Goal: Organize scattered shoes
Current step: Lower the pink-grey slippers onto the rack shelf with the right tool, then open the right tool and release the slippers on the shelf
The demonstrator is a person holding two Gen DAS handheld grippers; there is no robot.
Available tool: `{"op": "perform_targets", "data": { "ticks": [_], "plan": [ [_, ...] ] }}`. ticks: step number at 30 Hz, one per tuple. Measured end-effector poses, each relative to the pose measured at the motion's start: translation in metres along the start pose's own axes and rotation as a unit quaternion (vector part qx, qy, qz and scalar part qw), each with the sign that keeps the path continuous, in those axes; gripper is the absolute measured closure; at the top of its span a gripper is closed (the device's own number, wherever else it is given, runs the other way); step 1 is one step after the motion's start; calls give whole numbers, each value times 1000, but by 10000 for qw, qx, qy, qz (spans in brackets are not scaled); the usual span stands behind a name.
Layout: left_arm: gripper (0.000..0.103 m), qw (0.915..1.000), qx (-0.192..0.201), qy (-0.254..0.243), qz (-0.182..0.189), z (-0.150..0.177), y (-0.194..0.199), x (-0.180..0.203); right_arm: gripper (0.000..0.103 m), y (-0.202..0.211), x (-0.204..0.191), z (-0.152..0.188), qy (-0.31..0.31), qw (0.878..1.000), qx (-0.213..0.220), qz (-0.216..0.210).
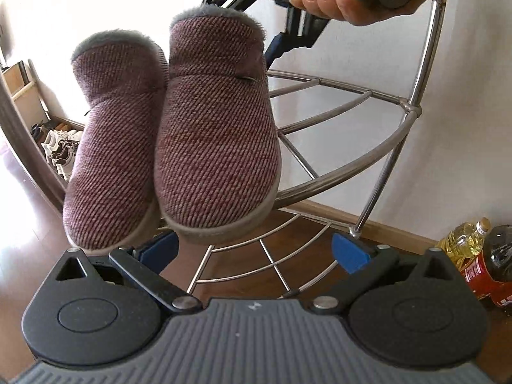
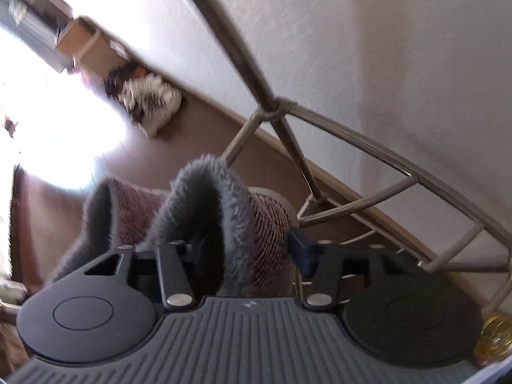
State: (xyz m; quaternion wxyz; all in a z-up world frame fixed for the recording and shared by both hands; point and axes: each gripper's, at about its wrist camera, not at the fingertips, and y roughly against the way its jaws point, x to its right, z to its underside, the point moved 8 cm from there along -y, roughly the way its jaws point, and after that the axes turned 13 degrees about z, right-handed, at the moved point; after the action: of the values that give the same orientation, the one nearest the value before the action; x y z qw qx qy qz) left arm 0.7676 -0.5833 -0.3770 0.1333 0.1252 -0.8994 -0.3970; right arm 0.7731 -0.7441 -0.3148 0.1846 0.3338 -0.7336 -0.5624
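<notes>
Left gripper (image 1: 256, 249): matte black linkage arms on a ribbed grey body, tipped with blue pads; the jaws stand wide apart, nothing between them, just below the toes of the slippers.
Right gripper (image 2: 246, 252): same black and grey build, seen in the right wrist view; one finger sits inside the nearer slipper's opening and a blue pad presses its outer side, so the jaws are clamped on its upper wall.
Right slipper (image 1: 217, 140): closed-toe house shoe, mauve diagonal-ribbed knit upper, pale rubbery sole rim, shaggy grey pile lining at the collar; held toe-down over the rack's tier.
Left slipper (image 1: 112, 166): matching knit and lining, pressed against its partner's side; whether anything grips it, or whether it rests on the rack, cannot be told.
Shoe rack (image 1: 352, 166): polished metal tubing, curved front rails joined by thin rods, upright posts at the corners; it stands against a white wall.
Hand (image 1: 339, 3): fingers wrapped around the right gripper's grey handle, above the slippers.
Bottles (image 1: 473, 256): a clear one of yellow oil and a dark one with a red label, on the brown wood floor by the rack.
Far shoes (image 1: 60, 150): pale sneakers in a row along the far wall, blurred.
</notes>
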Motion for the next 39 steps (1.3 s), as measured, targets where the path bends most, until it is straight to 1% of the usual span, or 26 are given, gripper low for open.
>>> {"op": "perform_targets", "data": {
  "ticks": [1, 2, 4, 5, 7, 12, 15, 17, 18, 19, 23, 25, 28, 31, 32, 33, 34, 36, 37, 39],
  "plan": [
    [0, 10000, -4, 24, 4, 0, 0, 0, 64, -1, -3, -4, 217, 9997, 22, 60],
    [0, 10000, -5, 46, 14, 1, 0, 0, 67, -1, -7, -3, 523, 9985, 67, 142],
    [0, 10000, -32, 75, 46, 3, 2, 1, 69, 1, -15, -1, 1129, 9931, 156, 282],
    [0, 9999, -40, 84, 50, 4, 3, 1, 69, 1, -16, 2, 1317, 9907, 181, 300],
    [0, 9999, -49, 100, 62, 6, 4, 2, 69, 1, -18, 9, 1512, 9879, 139, 306],
    [0, 9999, -47, 87, 73, 10, 9, 4, 69, 2, -22, 33, 1773, 9836, 90, 326],
    [0, 9998, -47, 173, -10, 16, 18, 3, 69, 4, -20, 34, 1771, 9837, 102, 310],
    [0, 9997, -47, 231, -66, 20, 23, 3, 66, 5, -17, 31, 1566, 9871, 154, 284],
    [0, 9996, -47, 260, -93, 22, 26, 3, 62, 11, -11, 27, 1371, 9899, 257, 259],
    [0, 9995, -47, 289, -121, 24, 28, 2, 55, 16, -6, 25, 1307, 9906, 331, 238],
    [0, 9989, -46, 405, -232, 32, 39, 2, 49, 45, -1, 32, 1063, 9918, 695, 140],
    [0, 9985, -46, 462, -288, 36, 45, 1, 46, 60, 1, 50, 921, 9937, 642, -25],
    [0, 9943, -46, 890, -590, 67, 83, 1, 45, 81, 6, 76, 712, 9956, 587, -164],
    [0, 9884, -237, 1269, -806, 105, 116, 1, 45, 105, 21, 100, 275, 9979, 539, -236],
    [0, 9854, -304, 1420, -893, 120, 128, 2, 45, 112, 24, 103, 190, 9981, 547, -223],
    [0, 9819, -370, 1575, -982, 136, 140, 3, 41, 122, 28, 107, 82, 9976, 668, -147],
    [0, 9781, -436, 1730, -1071, 152, 152, 5, 34, 132, 33, 109, -46, 9959, 906, 5],
    [0, 9692, -566, 2048, -1249, 185, 175, 8, 25, 146, 42, 110, -253, 9915, 1246, 266],
    [0, 9639, -628, 2213, -1338, 201, 187, 11, 24, 150, 45, 110, -335, 9897, 1345, 350],
    [0, 9543, -689, 2495, -1494, 228, 206, 14, 24, 144, 43, 111, -310, 9914, 1219, 372]
  ]
}}
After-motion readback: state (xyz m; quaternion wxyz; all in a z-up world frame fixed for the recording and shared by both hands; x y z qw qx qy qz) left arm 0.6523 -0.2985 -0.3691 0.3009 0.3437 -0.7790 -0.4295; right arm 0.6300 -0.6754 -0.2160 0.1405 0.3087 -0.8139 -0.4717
